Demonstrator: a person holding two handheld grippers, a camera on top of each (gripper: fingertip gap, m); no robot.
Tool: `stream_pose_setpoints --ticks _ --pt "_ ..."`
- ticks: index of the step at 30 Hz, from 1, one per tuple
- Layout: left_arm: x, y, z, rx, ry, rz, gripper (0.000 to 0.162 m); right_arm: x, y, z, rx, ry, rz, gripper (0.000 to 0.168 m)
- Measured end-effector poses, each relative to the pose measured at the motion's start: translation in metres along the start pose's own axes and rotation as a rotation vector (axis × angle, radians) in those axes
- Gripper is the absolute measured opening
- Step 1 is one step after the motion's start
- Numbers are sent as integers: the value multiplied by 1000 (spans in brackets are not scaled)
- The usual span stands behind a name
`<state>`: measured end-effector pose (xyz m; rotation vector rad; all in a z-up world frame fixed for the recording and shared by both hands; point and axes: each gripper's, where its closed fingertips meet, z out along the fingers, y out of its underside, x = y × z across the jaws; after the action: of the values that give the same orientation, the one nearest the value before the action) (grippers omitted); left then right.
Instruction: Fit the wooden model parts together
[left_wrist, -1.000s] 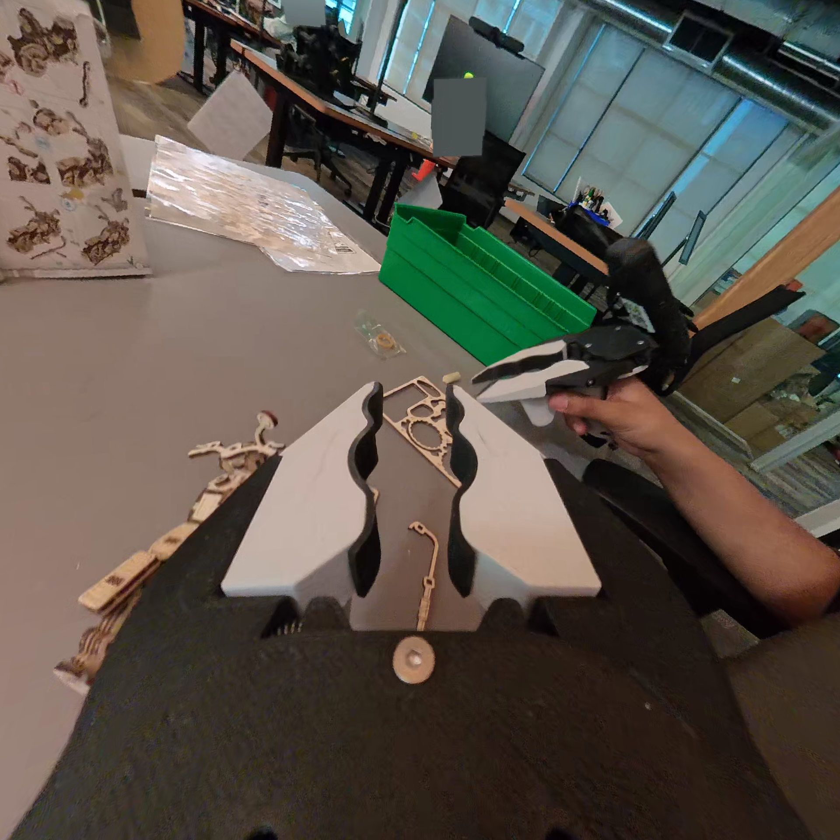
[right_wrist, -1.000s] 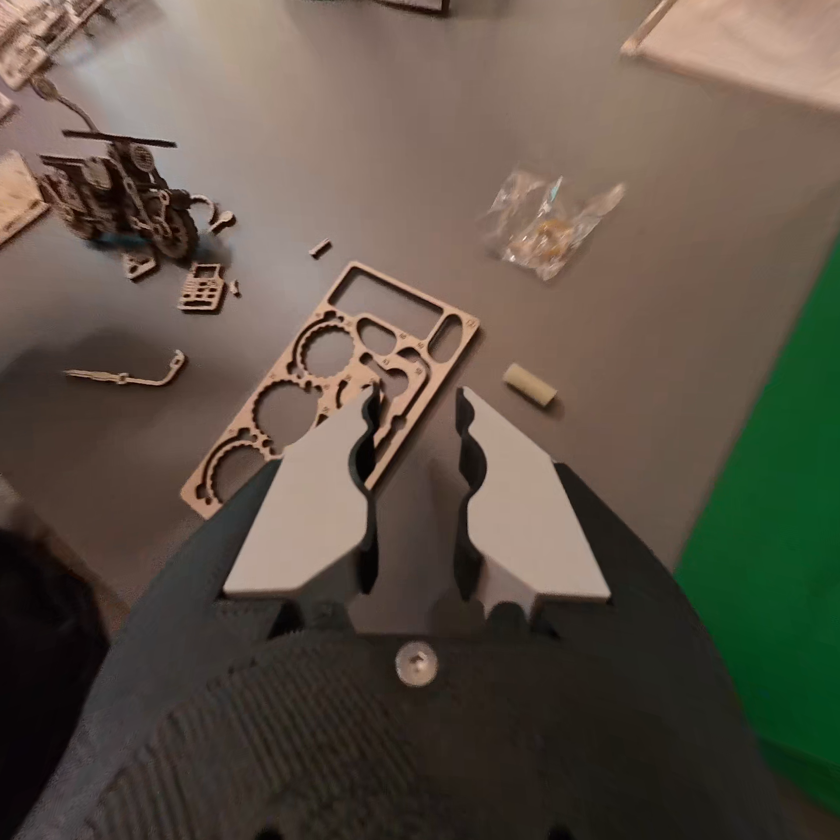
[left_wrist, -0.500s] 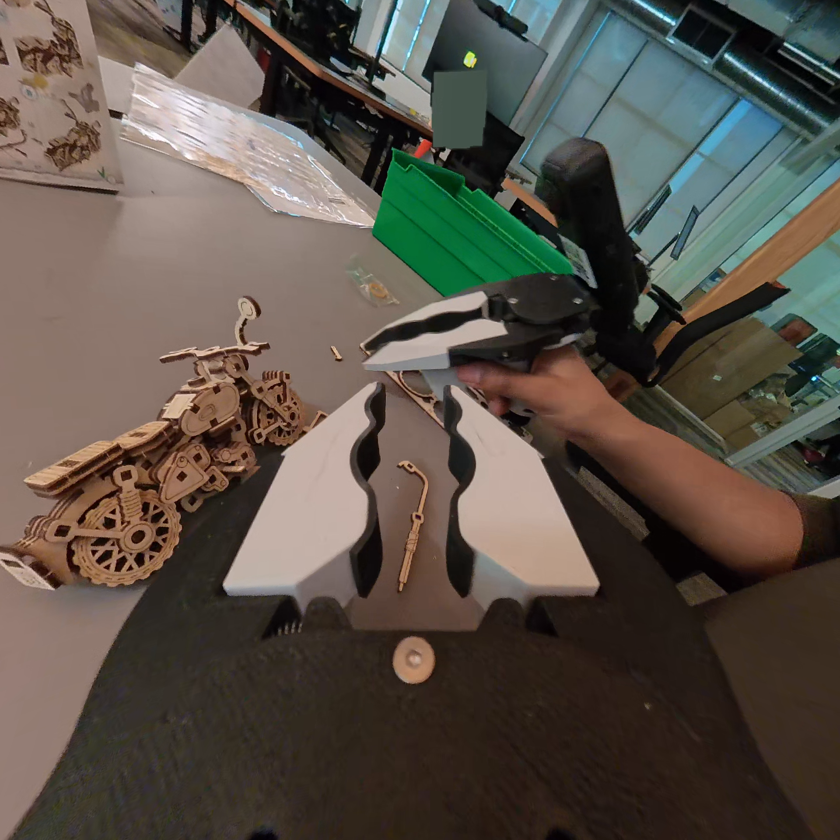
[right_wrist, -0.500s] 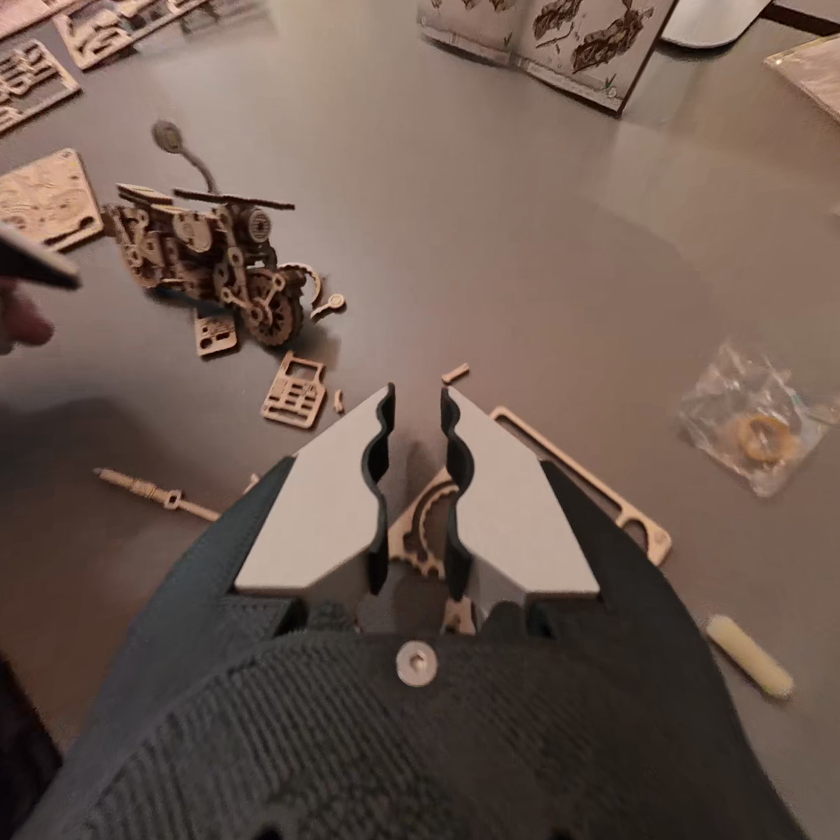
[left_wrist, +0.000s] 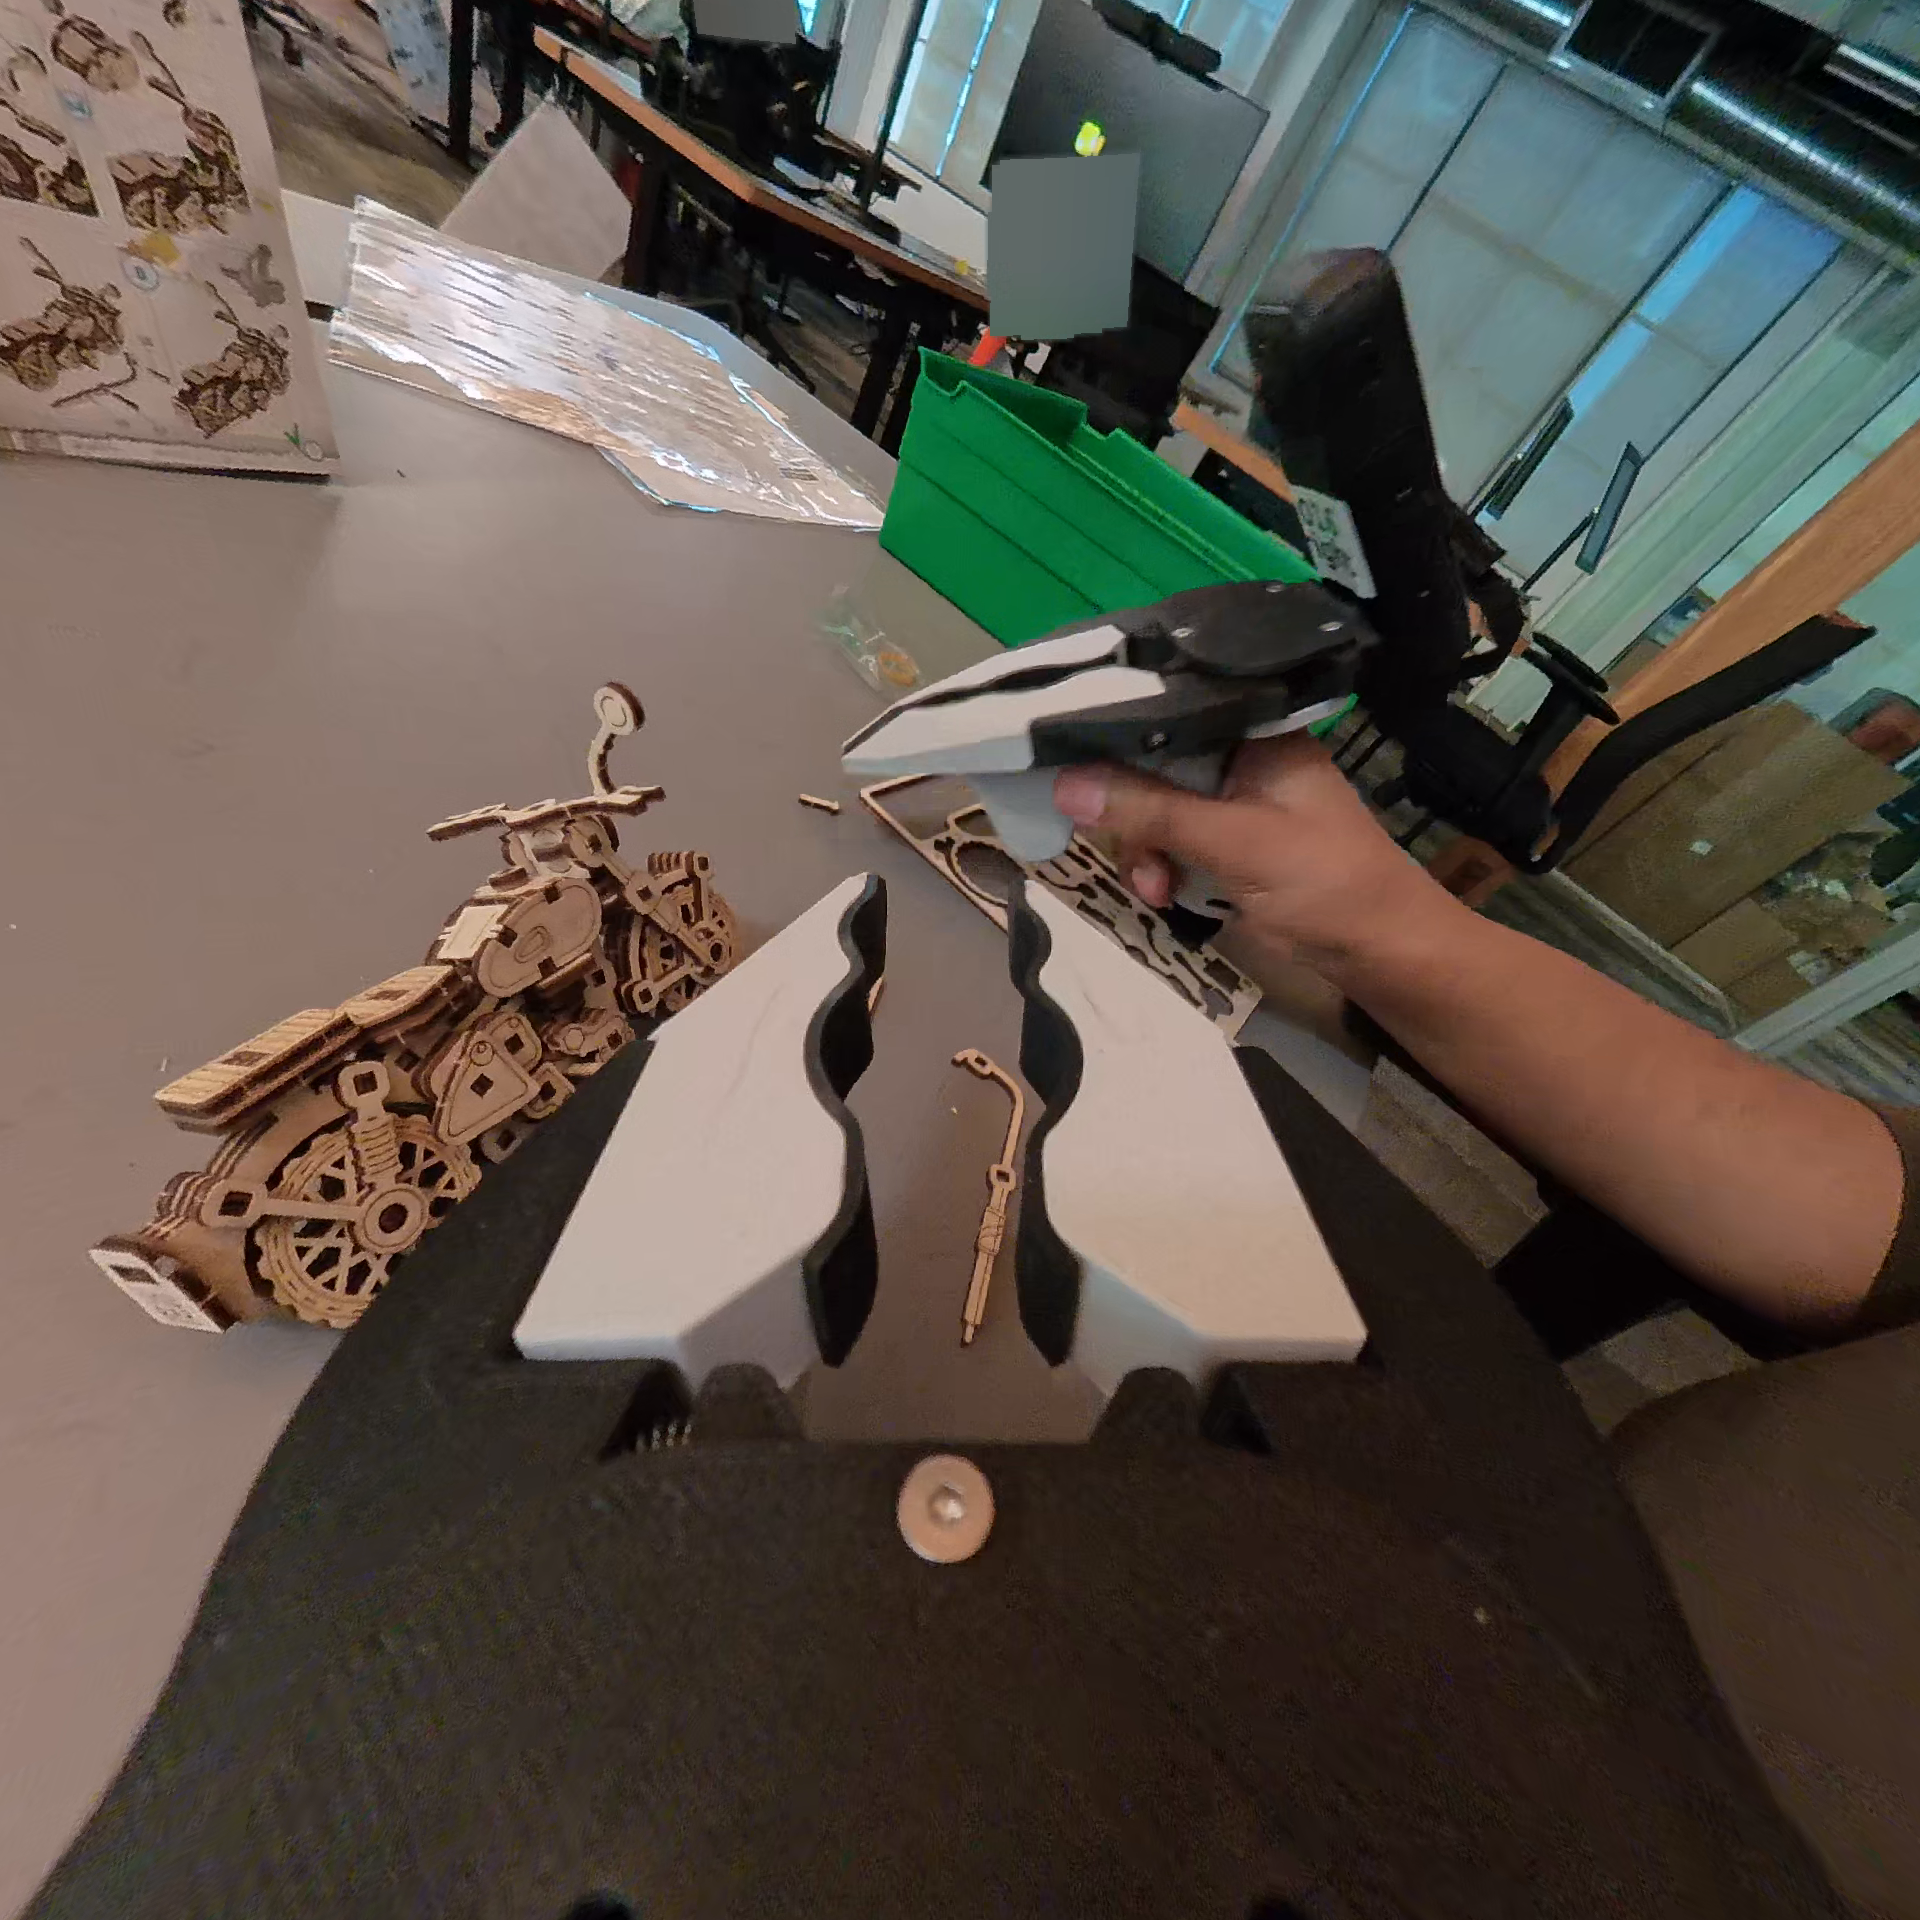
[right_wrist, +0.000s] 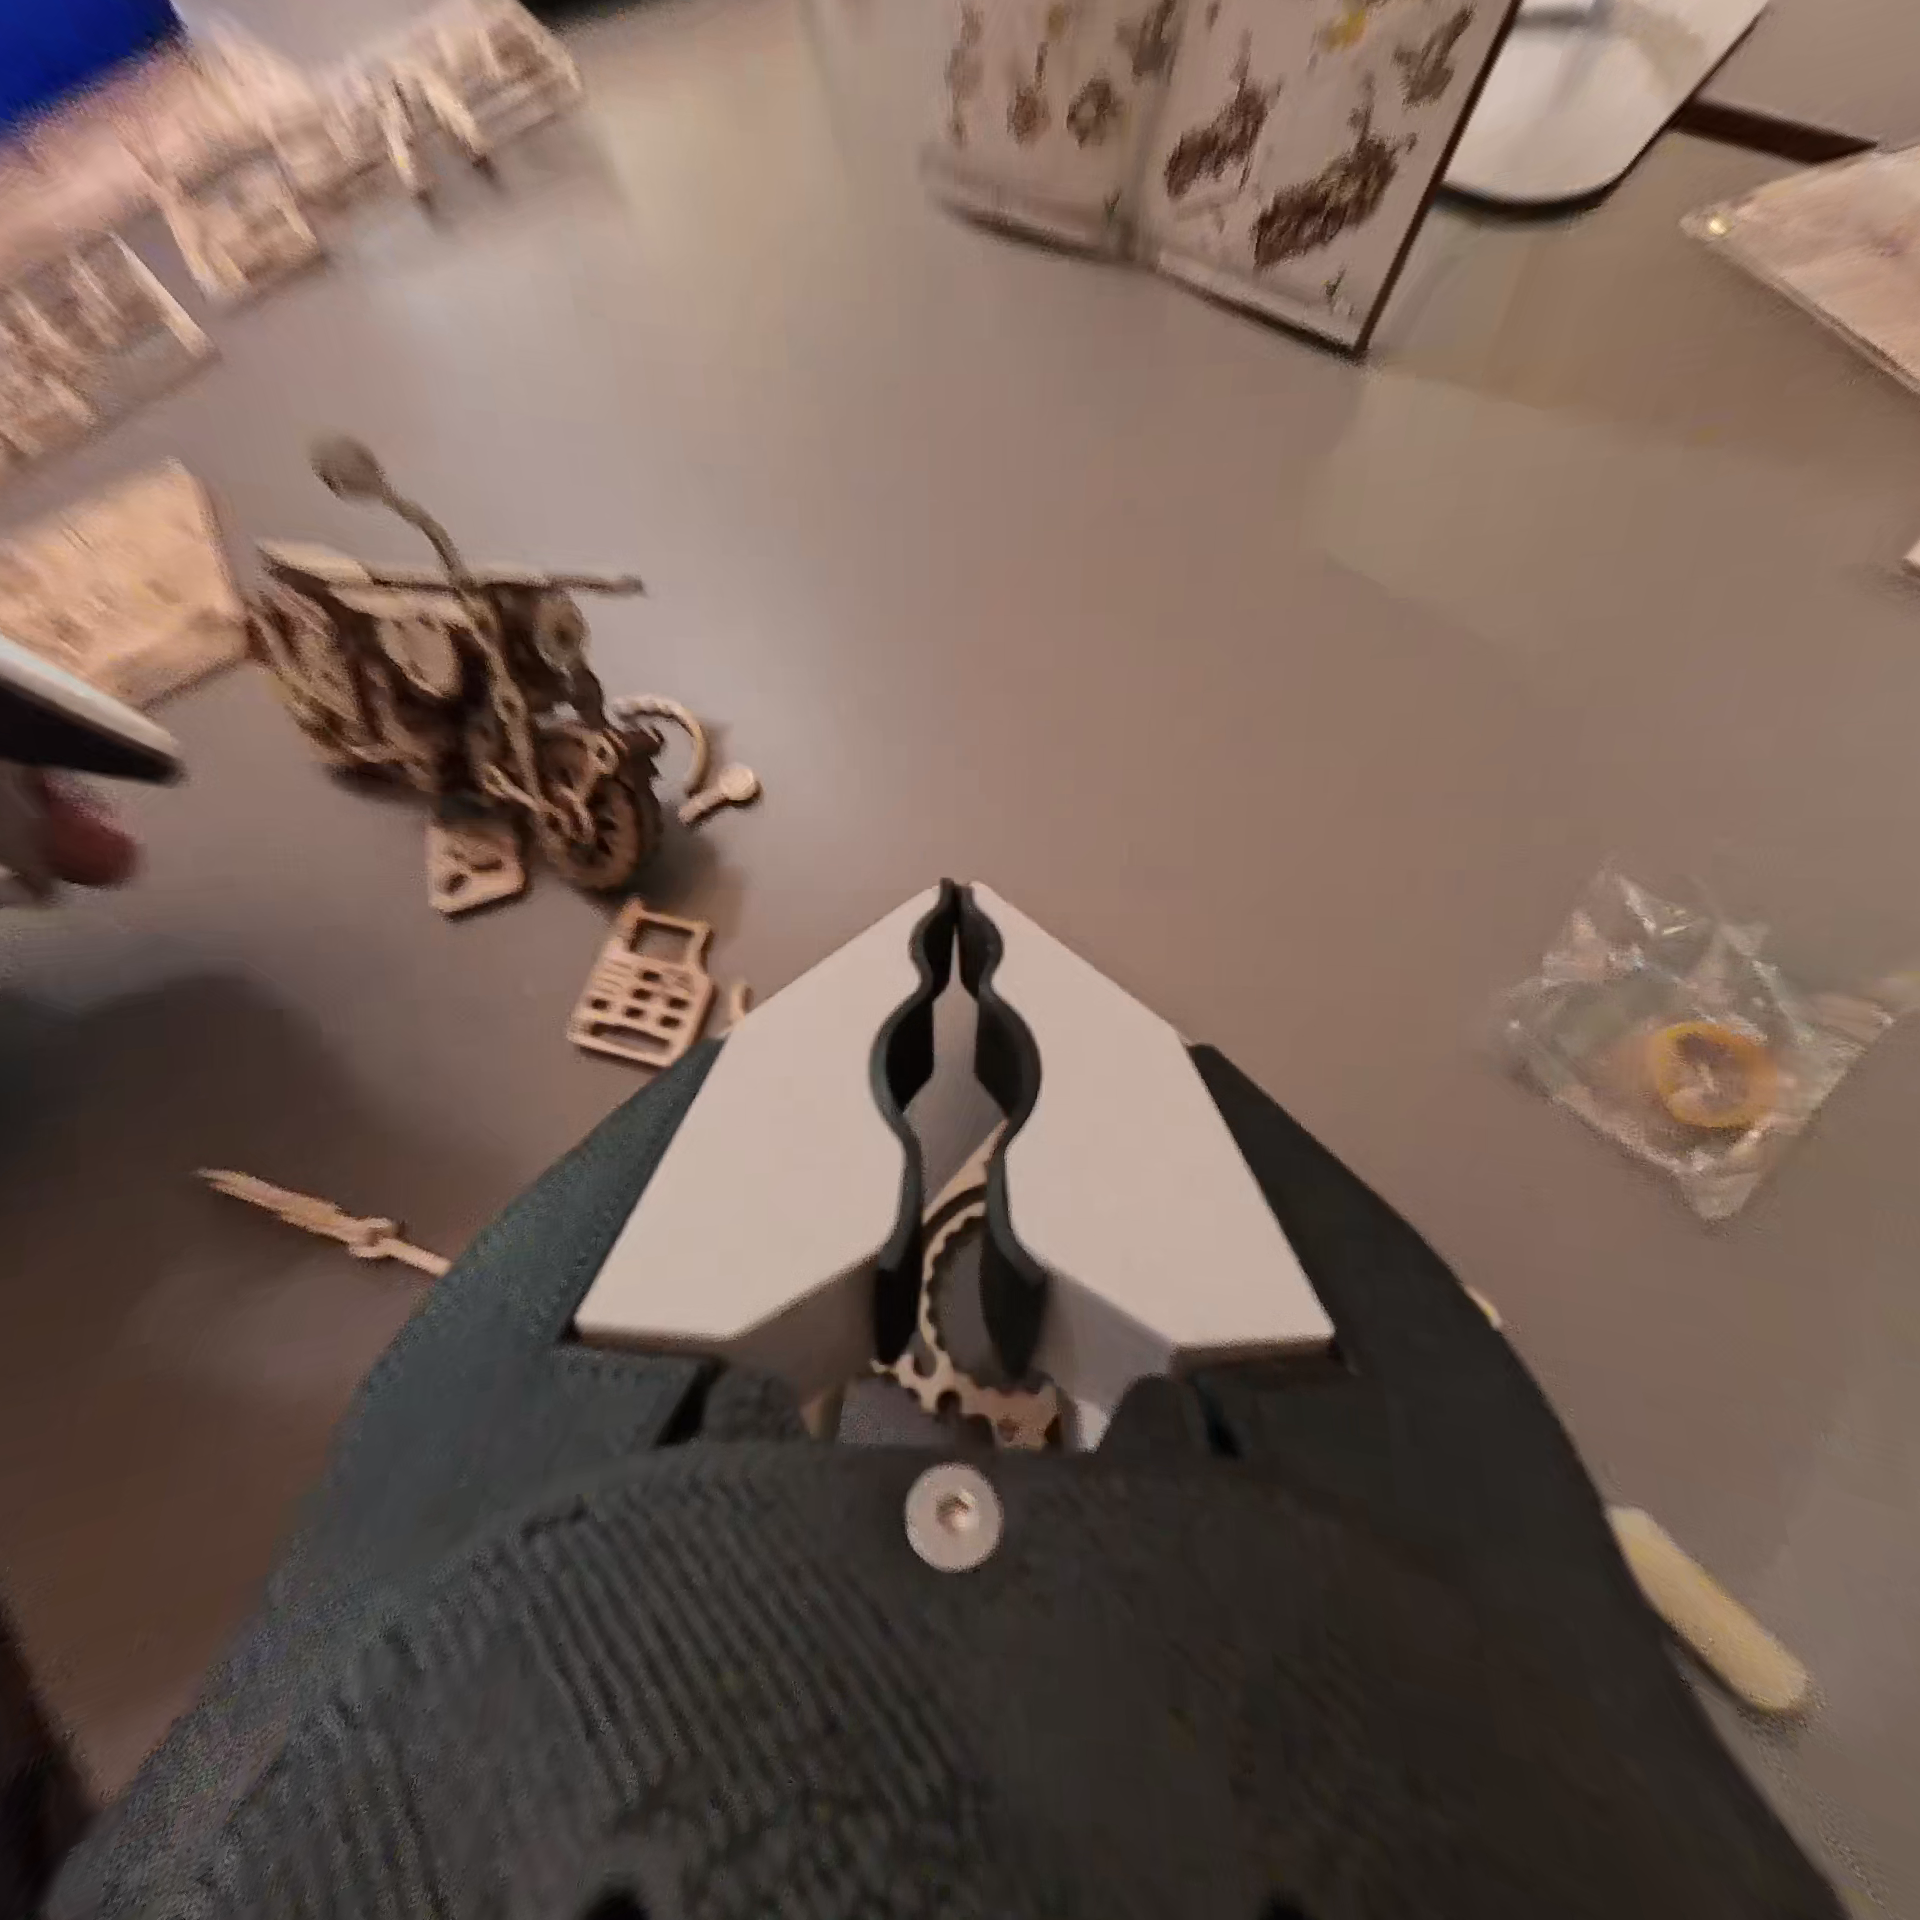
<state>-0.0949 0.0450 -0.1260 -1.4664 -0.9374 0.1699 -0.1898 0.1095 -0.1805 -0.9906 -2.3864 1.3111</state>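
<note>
A part-built wooden motorcycle (left_wrist: 436, 1039) stands on the grey table (left_wrist: 312, 644), left of my left gripper (left_wrist: 945, 904). The left gripper is open and empty, and a thin wooden rod part (left_wrist: 992, 1195) lies on the table between its fingers. My right gripper (right_wrist: 956, 894) is shut with its tips touching and nothing held; it hovers above the wooden cut-out sheet (right_wrist: 966, 1351). The right gripper also shows in the left wrist view (left_wrist: 883, 738), over the same sheet (left_wrist: 1101, 914). The right wrist view shows the motorcycle (right_wrist: 457, 675), the rod (right_wrist: 312, 1216) and a small grid part (right_wrist: 644, 987).
A green bin (left_wrist: 1039, 509) stands at the table's right edge. A small plastic bag (right_wrist: 1694, 1039) and a cream stick (right_wrist: 1704, 1631) lie right of the right gripper. An instruction sheet (left_wrist: 135, 239) stands at the back, beside a shiny wrapper (left_wrist: 582, 364). More wooden sheets (right_wrist: 104, 291) lie far left. Spacing between my two grippers at the tips: around 12 cm. The left tips stand about 6 cm off the motorcycle (right_wrist: 457, 675). My left wrist view (left_wrist: 609, 902) looks at it from another angle.
My right gripper has shut and moved over the cut-out sheet toward the motorcycle. My left gripper has shifted so the motorcycle is in view; it stays open over the rod.
</note>
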Motion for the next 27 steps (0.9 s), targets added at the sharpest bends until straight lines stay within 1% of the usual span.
stream_pose_setpoints --ticks 3,6,8,10,11,12,14,16,17,20,22,23,24,27 --pt "0 -3 -2 23 21 -27 19 -9 -21 -26 166 -173 157 0" --pt "4 -5 -2 35 60 -46 19 -29 -35 -56 286 -460 380 0" --pt "4 -4 -1 31 56 -43 19 -28 -41 -69 348 -549 497 0" --pt "6 -3 0 29 58 -31 18 -23 -42 -74 363 -580 533 0" --pt "6 -2 0 25 55 -24 17 -19 -38 -71 341 -554 523 0" --pt "6 -1 1 21 52 -19 17 -14 -30 -64 295 -492 484 0" --pt "7 1 2 14 52 -18 17 -1 -8 -42 175 -302 348 0" --pt "8 3 5 5 59 -22 17 7 5 -25 72 -163 217 13" --pt "9 5 6 -1 62 -21 17 8 6 -19 51 -124 173 15" --pt "11 8 8 -20 61 1 17 9 5 -1 -2 -56 95 19" --pt "12 10 8 -29 52 32 17 16 18 11 -95 20 32 18" --pt "12 11 9 -33 46 49 17 16 22 15 -128 37 8 16" --pt "12 11 9 -37 43 60 17 15 22 14 -125 51 -23 1" --pt "11 11 9 -38 50 52 17 10 21 11 -136 56 -69 0"
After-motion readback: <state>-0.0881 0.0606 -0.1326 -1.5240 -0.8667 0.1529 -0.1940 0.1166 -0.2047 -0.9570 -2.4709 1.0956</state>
